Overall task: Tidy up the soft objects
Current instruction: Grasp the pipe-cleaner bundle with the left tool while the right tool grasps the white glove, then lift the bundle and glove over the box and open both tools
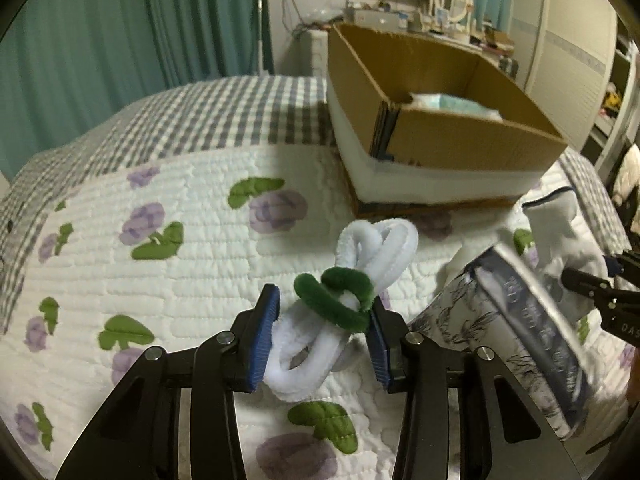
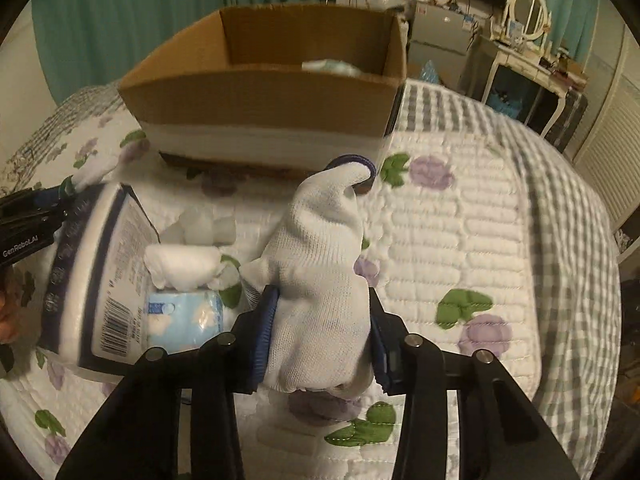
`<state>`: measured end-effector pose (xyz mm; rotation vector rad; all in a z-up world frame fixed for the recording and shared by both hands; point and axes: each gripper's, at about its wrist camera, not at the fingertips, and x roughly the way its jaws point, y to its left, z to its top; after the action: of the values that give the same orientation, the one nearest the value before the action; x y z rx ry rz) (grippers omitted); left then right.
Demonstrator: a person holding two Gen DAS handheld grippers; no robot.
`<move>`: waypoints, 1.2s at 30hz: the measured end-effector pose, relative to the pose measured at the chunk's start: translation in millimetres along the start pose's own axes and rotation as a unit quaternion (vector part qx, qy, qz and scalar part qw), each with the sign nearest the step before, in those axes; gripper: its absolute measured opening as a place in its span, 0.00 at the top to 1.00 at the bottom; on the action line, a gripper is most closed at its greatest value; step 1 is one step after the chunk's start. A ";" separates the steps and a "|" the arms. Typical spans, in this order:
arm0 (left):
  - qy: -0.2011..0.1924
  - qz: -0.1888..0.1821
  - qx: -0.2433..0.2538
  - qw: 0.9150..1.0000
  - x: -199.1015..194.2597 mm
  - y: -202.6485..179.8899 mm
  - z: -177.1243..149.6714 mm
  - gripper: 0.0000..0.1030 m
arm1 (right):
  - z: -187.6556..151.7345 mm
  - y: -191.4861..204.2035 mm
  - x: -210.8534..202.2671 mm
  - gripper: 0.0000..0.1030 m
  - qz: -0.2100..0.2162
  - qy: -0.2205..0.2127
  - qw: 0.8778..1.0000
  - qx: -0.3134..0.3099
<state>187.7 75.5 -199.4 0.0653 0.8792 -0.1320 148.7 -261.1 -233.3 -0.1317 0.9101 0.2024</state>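
white-green chenille loops (image 1: 352, 300), white knit glove (image 2: 320, 280), both held aloft

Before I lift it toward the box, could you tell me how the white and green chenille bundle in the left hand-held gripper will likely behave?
The chenille bundle looks fuzzy and looped, so it should be light and compress between the left hand-held gripper pads. Its free white loops beyond the green wrap will probably flop or dangle. The pile seems grippy, so slipping appears unlikely.

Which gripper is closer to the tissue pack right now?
Left. The left gripper sits right against the tissue pack; the right gripper, clamping the white glove, is beside it, slightly apart.
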 end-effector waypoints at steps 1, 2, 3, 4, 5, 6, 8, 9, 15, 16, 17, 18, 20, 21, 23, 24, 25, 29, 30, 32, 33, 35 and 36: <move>-0.006 -0.001 0.000 1.000 -4.7 -0.8 1.5 0.61 | 0.0 0.6 -3.9 0.60 -0.002 -0.008 1.000 0.001; -0.014 0.000 0.000 1.000 -10.1 -1.8 2.6 0.61 | 0.8 -0.1 -9.4 0.60 -0.005 -0.017 1.000 0.002; -0.021 0.002 0.000 1.000 -15.2 -2.8 3.8 0.61 | 1.1 0.0 -15.0 0.60 -0.010 -0.026 1.000 -0.001; -0.025 0.001 0.000 1.000 -17.7 -2.8 5.2 0.61 | 2.7 1.2 -21.8 0.60 -0.019 -0.035 0.999 -0.007; -0.032 -0.001 -0.002 0.999 -23.0 -3.4 6.7 0.61 | 5.1 8.8 -22.5 0.60 -0.026 -0.043 0.999 -0.011; -0.035 -0.002 -0.002 0.999 -23.7 -3.1 9.5 0.61 | 6.1 10.1 -27.9 0.60 -0.030 -0.050 0.998 -0.014; -0.047 0.000 -0.001 0.999 -32.8 -3.8 13.1 0.61 | 7.9 11.8 -40.5 0.60 -0.031 -0.062 0.997 -0.016; -0.057 0.001 0.000 0.998 -39.7 -5.4 15.1 0.61 | 9.2 13.0 -47.4 0.60 -0.032 -0.070 0.997 -0.016; -0.096 0.005 -0.002 0.995 -76.7 -10.3 23.1 0.61 | 15.3 25.8 -87.0 0.60 -0.034 -0.119 0.992 -0.025; -0.100 0.003 -0.002 0.995 -81.1 -12.6 23.6 0.61 | 15.8 27.5 -95.2 0.60 -0.036 -0.129 0.991 -0.026; -0.111 0.001 -0.002 0.994 -90.1 -15.6 23.2 0.61 | 16.0 28.5 -104.2 0.60 -0.036 -0.140 0.989 -0.025; -0.116 0.001 -0.001 0.993 -96.0 -18.3 21.5 0.61 | 15.9 28.1 -112.8 0.60 -0.034 -0.147 0.988 -0.022; -0.132 -0.002 0.000 0.991 -111.9 -23.7 20.9 0.61 | 14.7 24.2 -131.2 0.60 -0.025 -0.163 0.986 -0.008; -0.140 -0.004 0.000 0.990 -120.3 -26.1 20.6 0.61 | 14.6 23.9 -138.0 0.60 -0.024 -0.169 0.985 -0.004; -0.158 -0.009 -0.002 0.987 -140.4 -29.9 23.0 0.61 | 12.9 22.0 -157.7 0.60 -0.031 -0.184 0.982 -0.003; -0.166 -0.009 -0.003 0.986 -149.4 -31.1 24.2 0.61 | 12.5 22.9 -166.4 0.60 -0.037 -0.192 0.981 -0.005; -0.177 -0.010 -0.004 0.984 -159.7 -31.8 26.3 0.61 | 11.9 23.6 -176.6 0.60 -0.040 -0.202 0.978 -0.004; -0.224 -0.015 -0.010 0.974 -207.9 -34.2 37.9 0.61 | 15.0 27.4 -223.2 0.60 -0.031 -0.247 0.969 0.000; -0.235 -0.016 -0.010 0.972 -218.6 -34.8 40.8 0.61 | 16.9 29.7 -233.3 0.60 -0.033 -0.257 0.966 -0.003; -0.256 -0.017 -0.011 0.966 -237.8 -36.1 46.4 0.61 | 22.5 35.3 -257.5 0.60 -0.032 -0.282 0.959 -0.012; -0.262 -0.017 -0.011 0.965 -243.4 -36.9 48.6 0.61 | 25.7 37.6 -268.7 0.60 -0.031 -0.293 0.955 -0.014; -0.280 -0.022 -0.010 0.960 -260.2 -40.0 55.5 0.61 | 32.1 41.2 -288.4 0.60 -0.026 -0.313 0.949 -0.019; -0.287 -0.023 -0.009 0.958 -265.5 -41.2 59.3 0.61 | 35.1 42.1 -297.0 0.60 -0.024 -0.322 0.946 -0.020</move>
<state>59.8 51.5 43.0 -0.0122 0.3007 -0.1757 -11.2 -248.2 22.6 -0.1143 0.2498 0.2001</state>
